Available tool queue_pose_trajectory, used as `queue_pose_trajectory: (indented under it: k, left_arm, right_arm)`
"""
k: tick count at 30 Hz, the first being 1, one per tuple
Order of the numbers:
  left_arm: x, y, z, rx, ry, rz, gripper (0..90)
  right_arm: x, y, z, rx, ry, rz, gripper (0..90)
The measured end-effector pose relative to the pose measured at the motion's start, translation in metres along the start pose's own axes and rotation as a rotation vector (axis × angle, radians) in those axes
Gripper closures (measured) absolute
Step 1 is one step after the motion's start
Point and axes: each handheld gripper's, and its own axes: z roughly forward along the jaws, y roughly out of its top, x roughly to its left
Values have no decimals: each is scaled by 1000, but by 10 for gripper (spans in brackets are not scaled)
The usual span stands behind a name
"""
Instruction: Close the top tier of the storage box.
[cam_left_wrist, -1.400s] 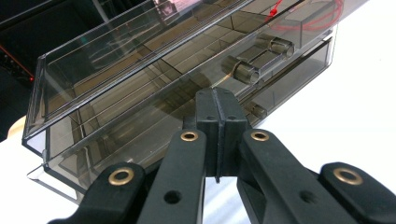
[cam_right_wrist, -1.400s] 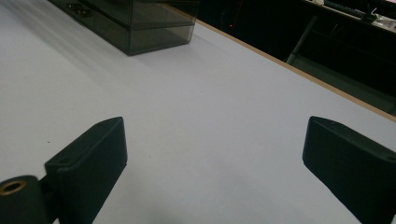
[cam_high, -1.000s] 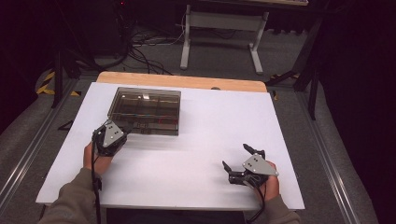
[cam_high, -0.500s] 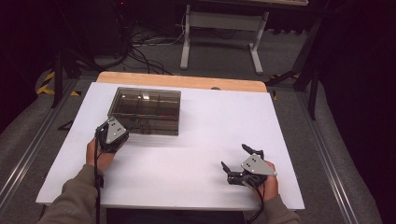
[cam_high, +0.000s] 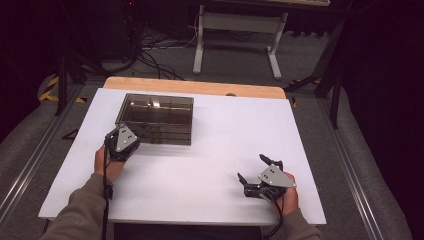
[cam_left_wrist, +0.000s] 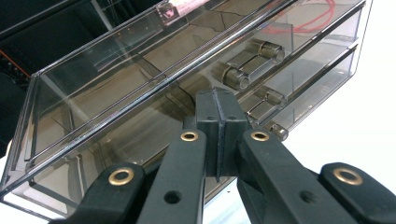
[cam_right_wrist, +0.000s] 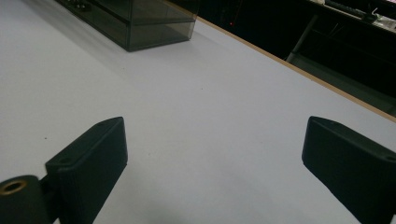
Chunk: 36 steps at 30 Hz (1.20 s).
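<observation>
Apparently touching — left gripper (cam_left_wrist: 217, 122), smoky organizer box (cam_left_wrist: 140, 88).

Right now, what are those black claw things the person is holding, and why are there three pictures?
They are tools, not robot arms. A person holds one hand-held gripper in each hand, each with two black jaws that pinch.

One picture comes from a camera high above the white table. The other two come from small cameras riding on each tool, looking along its jaws.

On the table sits a smoky clear plastic box with compartments. Up close, small shiny metal cylinders lie inside it.

The left hand-held gripper has its jaws pressed together right at the box's front side. I cannot tell if it is touching. The right hand-held gripper has its jaws wide apart over bare table, holding nothing.
</observation>
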Motion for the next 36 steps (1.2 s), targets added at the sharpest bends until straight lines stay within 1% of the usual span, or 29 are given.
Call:
queue_pose_trajectory:
  k: [5, 8, 9, 10, 12, 14, 15, 16, 17, 20, 21, 23, 24, 26, 28, 29, 30, 31, 32, 33, 35, 36]
  left_arm:
    - [0, 0, 0, -1, -2, 2, 895]
    - [0, 1, 0, 6, 6, 12, 895]
    - [0, 1, 0, 7, 7, 12, 895]
    - [0, 1, -1, 7, 8, 3, 895]
    - [0, 1, -2, 5, 11, 5, 895]
    - [-1, 2, -4, -4, 13, 0, 896]
    - [-1, 3, -5, -7, 12, 5, 895]
    - [-1, 3, -6, -9, 21, 12, 895]
    - [-2, 4, -7, -10, 16, 12, 895]
    - [-2, 5, -9, -19, 23, 19, 895]
    - [-3, 6, -10, -27, 20, 9, 895]
    - [-3, 6, -11, -31, 27, 16, 894]
    - [-4, 6, -12, -37, 21, 8, 894]
    - [-3, 7, -14, -38, 34, 18, 894]
    - [-3, 6, -15, -42, 25, 6, 893]
    - [-4, 6, -15, -42, 24, 8, 861]
    - [-3, 7, -16, -41, 32, 13, 859]
    - [-4, 7, -16, -41, 22, 6, 851]
    - [-4, 7, -17, -41, 26, 18, 829]
    - [-5, 8, -18, -44, 25, 22, 808]
    - [-6, 9, -20, -52, 20, 23, 784]
    - [-6, 9, -20, -59, 15, 21, 758]
  right_arm:
    - [0, 0, 0, 1, 2, -2, 75]
    - [1, 0, 1, 5, 4, -2, 76]
    - [1, 0, 1, 6, 4, -6, 76]
    - [1, 0, 1, 6, 5, -7, 76]
    - [2, 0, 1, 7, 7, -10, 76]
    - [1, 0, 1, 7, 7, -10, 76]
    - [1, 0, 1, 7, 7, -9, 75]
    - [1, 0, 1, 6, 6, -10, 76]
    - [1, 0, 1, 5, 5, -9, 76]
    - [2, 0, 1, 4, 6, -10, 76]
    - [2, 0, 1, 4, 5, -10, 76]
    - [2, 0, 0, 2, 6, -10, 76]
    - [1, 0, 0, 1, 5, -10, 76]
    - [1, 0, 0, 1, 6, -8, 76]
    - [1, 0, 0, 1, 6, -10, 76]
    - [1, 0, 0, 0, 5, -11, 76]
    - [2, 0, 0, 0, 6, -10, 76]
    - [2, 0, 0, 1, 6, -11, 76]
    - [2, 0, 0, 3, 6, -12, 76]
    - [2, 1, 0, 4, 7, -12, 76]
    - [2, 1, 0, 5, 8, -14, 75]
    - [2, 1, 0, 5, 7, -16, 76]
